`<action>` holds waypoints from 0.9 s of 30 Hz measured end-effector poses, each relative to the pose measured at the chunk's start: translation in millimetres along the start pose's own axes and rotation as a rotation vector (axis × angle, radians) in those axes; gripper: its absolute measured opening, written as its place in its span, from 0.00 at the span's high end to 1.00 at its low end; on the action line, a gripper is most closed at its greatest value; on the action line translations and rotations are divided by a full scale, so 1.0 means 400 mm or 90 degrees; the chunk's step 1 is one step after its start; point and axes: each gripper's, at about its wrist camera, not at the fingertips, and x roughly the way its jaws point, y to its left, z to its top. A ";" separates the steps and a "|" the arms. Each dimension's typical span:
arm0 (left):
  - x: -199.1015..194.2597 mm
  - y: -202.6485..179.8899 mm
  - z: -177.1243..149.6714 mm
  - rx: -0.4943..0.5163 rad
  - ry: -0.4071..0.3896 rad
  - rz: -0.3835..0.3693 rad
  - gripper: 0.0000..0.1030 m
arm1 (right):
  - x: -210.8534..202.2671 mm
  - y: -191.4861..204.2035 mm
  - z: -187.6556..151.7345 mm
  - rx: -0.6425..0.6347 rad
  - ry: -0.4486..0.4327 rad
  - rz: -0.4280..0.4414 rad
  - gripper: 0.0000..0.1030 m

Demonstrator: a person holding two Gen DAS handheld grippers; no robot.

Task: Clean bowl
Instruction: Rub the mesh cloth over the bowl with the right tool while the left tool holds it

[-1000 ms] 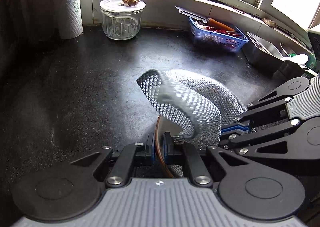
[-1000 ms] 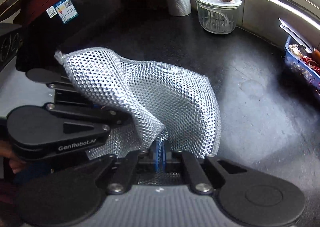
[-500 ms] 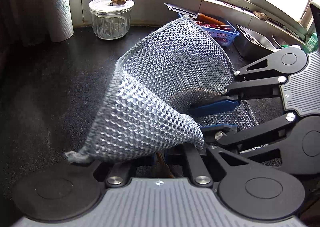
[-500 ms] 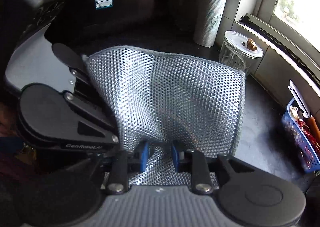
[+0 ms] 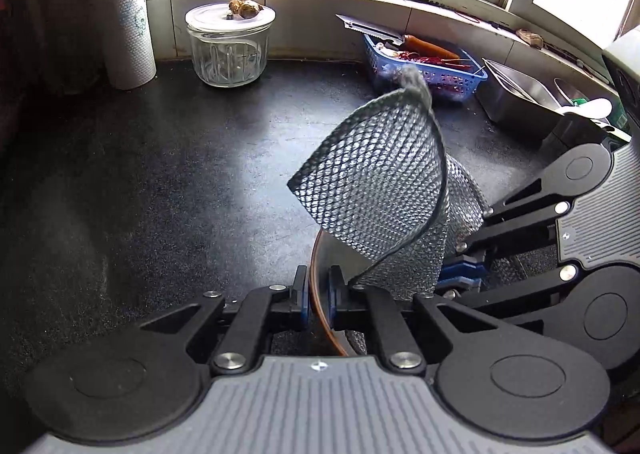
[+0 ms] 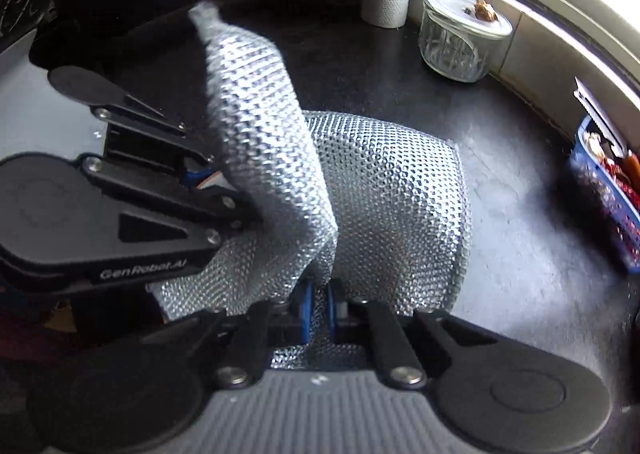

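The bowl shows only as a thin curved rim, brown on its outer edge with a pale inner face, standing on edge between the two pads of the left tool, which is clamped on it above the dark surface. A silver-grey mesh cloth drapes over the bowl's inner side, one corner sticking up; its lower part is pinched in the closed right tool.
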 end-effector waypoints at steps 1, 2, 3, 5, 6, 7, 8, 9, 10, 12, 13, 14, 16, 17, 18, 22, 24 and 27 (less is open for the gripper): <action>0.000 0.000 0.001 -0.001 0.001 0.000 0.92 | -0.004 -0.003 -0.004 0.013 0.010 0.018 0.93; 0.000 0.000 0.002 -0.002 0.002 -0.001 0.92 | -0.007 -0.007 -0.007 0.025 0.019 0.035 0.93; 0.001 0.002 0.001 -0.004 0.003 -0.003 0.92 | -0.010 -0.010 -0.010 0.035 0.025 0.051 0.93; 0.000 0.002 0.000 -0.005 0.004 -0.002 0.92 | -0.013 -0.015 -0.012 0.045 0.027 0.079 0.93; -0.001 0.002 -0.001 -0.001 0.005 -0.002 0.92 | -0.011 -0.016 -0.010 0.045 0.023 0.090 0.93; -0.001 0.004 -0.001 -0.002 0.007 -0.005 0.92 | -0.008 -0.017 -0.008 0.046 0.020 0.102 0.93; -0.001 0.005 -0.001 -0.004 0.008 -0.006 0.92 | -0.006 -0.018 -0.006 0.046 0.017 0.113 0.94; -0.001 0.005 -0.002 0.001 0.008 -0.007 0.92 | -0.003 -0.019 -0.005 0.047 0.013 0.124 0.94; -0.002 0.006 -0.004 0.003 0.007 -0.008 0.93 | 0.001 -0.019 -0.002 0.045 0.011 0.131 0.94; -0.002 0.008 -0.008 0.006 0.010 -0.009 0.93 | 0.013 -0.015 0.003 0.036 0.000 0.135 0.94; -0.003 0.010 -0.010 0.006 0.012 -0.011 0.93 | 0.018 -0.017 0.004 0.035 -0.010 0.134 0.95; -0.002 0.013 -0.012 0.003 0.014 -0.013 0.93 | 0.022 -0.021 0.006 0.038 -0.024 0.132 0.95; -0.001 0.017 -0.013 -0.001 0.016 -0.015 0.93 | 0.024 -0.014 0.005 0.015 -0.048 0.120 0.95; -0.001 0.018 -0.014 -0.003 0.016 -0.016 0.93 | 0.025 -0.007 0.002 0.005 -0.057 0.112 0.95; 0.000 0.020 -0.014 -0.004 0.016 -0.017 0.93 | 0.024 -0.004 0.000 0.000 -0.065 0.108 0.95; -0.002 0.016 -0.012 -0.002 0.013 -0.017 0.93 | 0.015 0.001 -0.003 0.008 -0.081 0.089 0.97; -0.002 0.014 -0.011 -0.003 0.013 -0.018 0.93 | 0.010 0.005 -0.005 0.010 -0.081 0.067 0.98; -0.001 0.012 -0.011 -0.008 0.012 -0.020 0.93 | 0.007 0.006 -0.004 0.011 -0.068 0.045 0.98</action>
